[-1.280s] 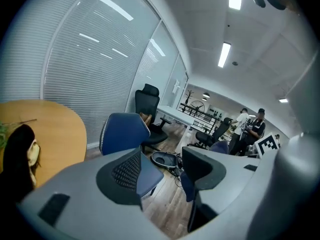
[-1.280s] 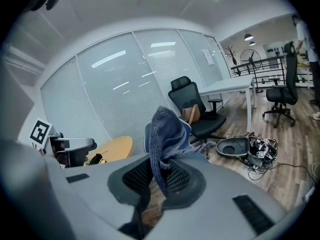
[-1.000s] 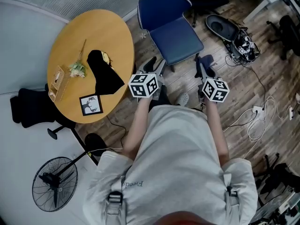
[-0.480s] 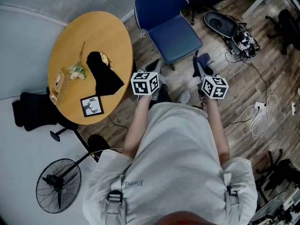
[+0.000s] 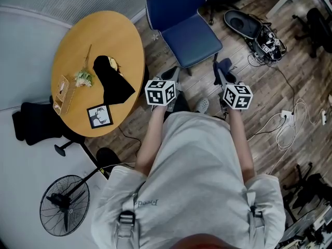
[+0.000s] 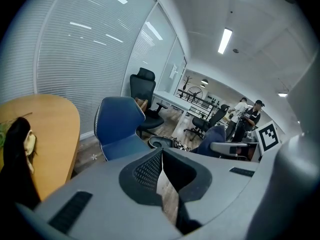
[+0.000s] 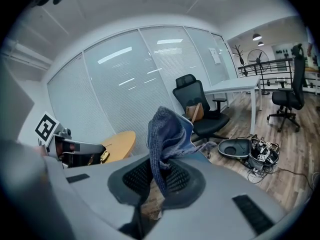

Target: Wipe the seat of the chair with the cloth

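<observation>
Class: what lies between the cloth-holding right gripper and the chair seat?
Only bare floor, as the head view shows; the right gripper, shut on the cloth, is short of the seat.

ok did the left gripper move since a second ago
Yes, slightly. In the head view the left gripper has drifted right, away from the round table. Earlier it met the table's edge; now a gap shows.

Chair point(image 5: 189, 38) ahead of person point(image 5: 199, 180). Round table point(image 5: 109, 35) left of chair; flower point(image 5: 83, 78) and picture card point(image 5: 100, 116) on it. Fan point(image 5: 64, 212) on floor near table's near edge. Cables point(image 5: 282, 123) right of chair.
</observation>
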`<state>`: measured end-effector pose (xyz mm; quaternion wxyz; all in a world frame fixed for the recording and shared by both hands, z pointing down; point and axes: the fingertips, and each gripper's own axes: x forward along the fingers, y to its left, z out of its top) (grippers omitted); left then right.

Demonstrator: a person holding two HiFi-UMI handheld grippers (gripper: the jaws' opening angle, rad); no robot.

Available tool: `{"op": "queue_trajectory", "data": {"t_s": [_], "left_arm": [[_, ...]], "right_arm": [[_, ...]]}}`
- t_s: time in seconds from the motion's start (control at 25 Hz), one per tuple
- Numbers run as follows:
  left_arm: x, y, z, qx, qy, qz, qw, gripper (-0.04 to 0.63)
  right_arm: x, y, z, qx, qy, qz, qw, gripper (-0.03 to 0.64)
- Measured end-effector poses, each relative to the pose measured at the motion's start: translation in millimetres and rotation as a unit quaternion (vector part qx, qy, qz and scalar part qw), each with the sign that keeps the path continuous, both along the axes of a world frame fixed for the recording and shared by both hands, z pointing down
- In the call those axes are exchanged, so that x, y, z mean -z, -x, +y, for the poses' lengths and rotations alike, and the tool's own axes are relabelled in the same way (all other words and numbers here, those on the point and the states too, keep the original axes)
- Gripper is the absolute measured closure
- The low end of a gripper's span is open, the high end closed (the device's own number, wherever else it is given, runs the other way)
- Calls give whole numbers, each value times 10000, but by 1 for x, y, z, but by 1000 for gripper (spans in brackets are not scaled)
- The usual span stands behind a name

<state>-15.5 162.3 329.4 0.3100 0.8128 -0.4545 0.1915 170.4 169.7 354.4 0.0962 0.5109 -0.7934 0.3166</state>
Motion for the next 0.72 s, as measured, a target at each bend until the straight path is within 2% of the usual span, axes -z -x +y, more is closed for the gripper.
{"op": "queue_trajectory", "data": {"t_s": [0.72], "left_arm": [[10, 7, -4, 148, -144, 21, 9998, 568]], "right_arm": [[5, -7, -1, -63, -63, -124, 9999, 566]]}}
